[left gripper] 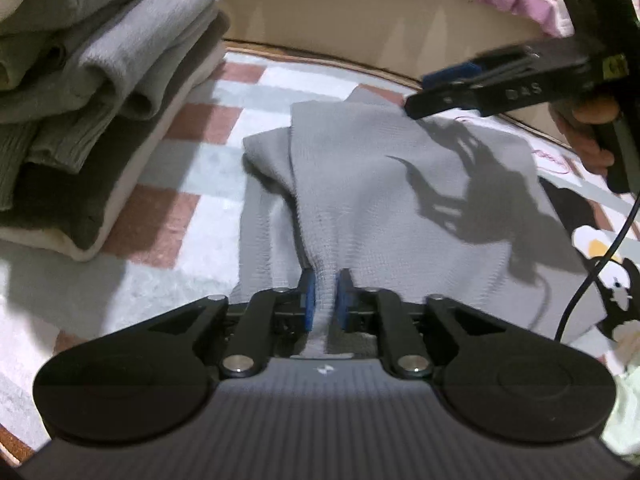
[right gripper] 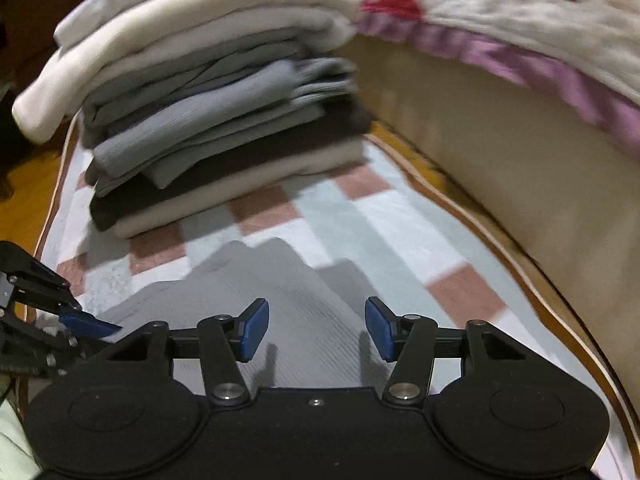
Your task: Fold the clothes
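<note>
A grey ribbed garment (left gripper: 380,184) lies partly folded on the checked mat (left gripper: 224,120). My left gripper (left gripper: 325,300) is at its near edge, and a gathered ridge of the cloth is pinched between the blue pads, so it is shut on the garment. My right gripper (right gripper: 316,328) hovers open over the same garment (right gripper: 260,288) with nothing between its fingers. In the left wrist view the right gripper (left gripper: 436,90) hangs above the garment's far right corner, held by a hand (left gripper: 592,136). The left gripper (right gripper: 86,316) shows at the left edge of the right wrist view.
A tall stack of folded clothes (right gripper: 208,112) in white, grey and dark layers stands on the mat's far left. A beige upholstered side (right gripper: 500,152) with a purple-edged quilt (right gripper: 520,60) runs along the back and right. A black cable (left gripper: 592,280) hangs at the right.
</note>
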The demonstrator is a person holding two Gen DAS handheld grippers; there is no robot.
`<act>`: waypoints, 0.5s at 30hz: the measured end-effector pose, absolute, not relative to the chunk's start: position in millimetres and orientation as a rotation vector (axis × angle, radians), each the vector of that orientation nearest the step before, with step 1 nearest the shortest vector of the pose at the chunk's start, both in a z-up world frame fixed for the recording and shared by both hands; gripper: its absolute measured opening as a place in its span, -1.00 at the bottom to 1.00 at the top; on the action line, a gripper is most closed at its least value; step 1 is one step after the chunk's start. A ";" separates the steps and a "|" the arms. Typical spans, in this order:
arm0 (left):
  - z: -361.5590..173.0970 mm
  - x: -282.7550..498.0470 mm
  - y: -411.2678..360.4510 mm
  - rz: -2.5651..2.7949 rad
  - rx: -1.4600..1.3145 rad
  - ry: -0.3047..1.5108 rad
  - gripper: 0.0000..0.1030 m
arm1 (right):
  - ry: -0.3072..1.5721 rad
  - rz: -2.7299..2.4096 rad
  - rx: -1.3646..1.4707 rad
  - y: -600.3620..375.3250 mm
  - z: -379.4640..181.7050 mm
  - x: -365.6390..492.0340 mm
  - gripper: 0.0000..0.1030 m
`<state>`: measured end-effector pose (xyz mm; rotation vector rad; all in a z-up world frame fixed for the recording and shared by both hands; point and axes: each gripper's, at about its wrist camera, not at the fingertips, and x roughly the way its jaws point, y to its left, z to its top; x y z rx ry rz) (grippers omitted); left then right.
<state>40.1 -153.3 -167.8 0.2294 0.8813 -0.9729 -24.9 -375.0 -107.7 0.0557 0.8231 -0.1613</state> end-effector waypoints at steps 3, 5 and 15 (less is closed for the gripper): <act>-169.0 45.2 -149.2 -1.024 0.177 0.914 -0.24 | 0.846 -0.150 -0.033 -365.5 -123.8 -5.1 0.14; -169.7 48.5 -146.3 -1.062 0.139 0.938 -0.14 | 0.880 -0.124 -0.047 -363.5 -138.5 3.2 0.13; -159.6 46.7 -136.7 -1.093 0.161 0.985 -0.07 | 0.740 -0.175 -0.083 -345.5 -118.8 -56.2 -0.83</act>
